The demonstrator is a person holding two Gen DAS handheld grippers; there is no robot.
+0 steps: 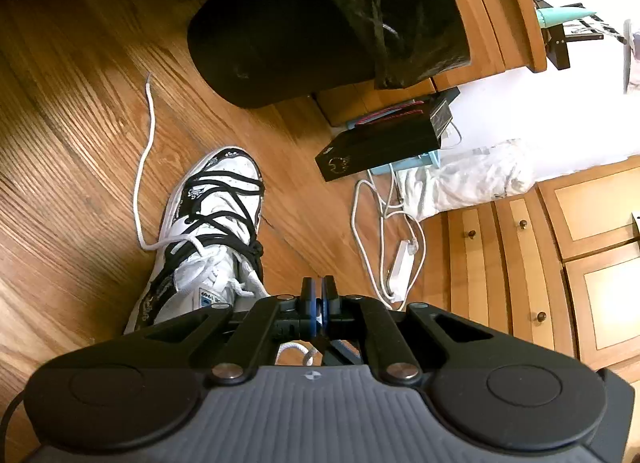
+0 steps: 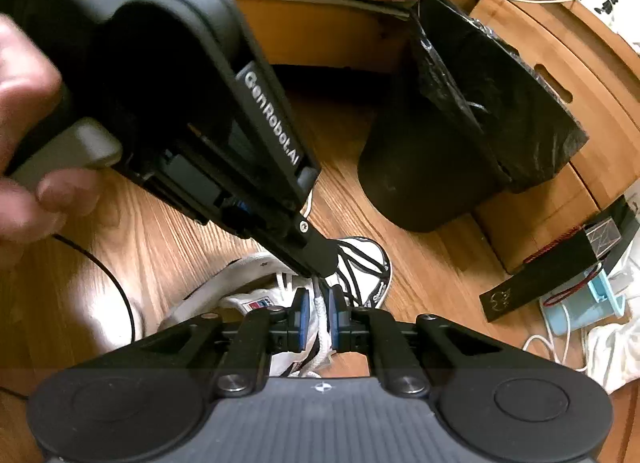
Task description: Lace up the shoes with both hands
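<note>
A white high-top shoe (image 1: 216, 199) with black laces wound around it lies on the wood floor. Its white lace (image 1: 144, 151) trails away across the boards. My left gripper (image 1: 319, 289) hovers over the shoe's collar with its jaws together, and a bit of white lace shows just beneath them. In the right wrist view the left gripper (image 2: 322, 269) comes in from the upper left, held by a hand (image 2: 24, 111), and pinches the white lace (image 2: 320, 305) right above the shoe (image 2: 370, 263). That lace runs down between the pads of my right gripper (image 2: 319, 303), which stand slightly apart around it.
A black bin (image 1: 280, 23) lined with a black bag stands beyond the shoe. A black box (image 1: 380, 147), white charger cables (image 1: 400, 263) and crumpled white cloth (image 1: 472, 179) lie to the right, by wooden cabinets (image 1: 560, 243). A thin black cable (image 2: 112, 275) crosses the floor.
</note>
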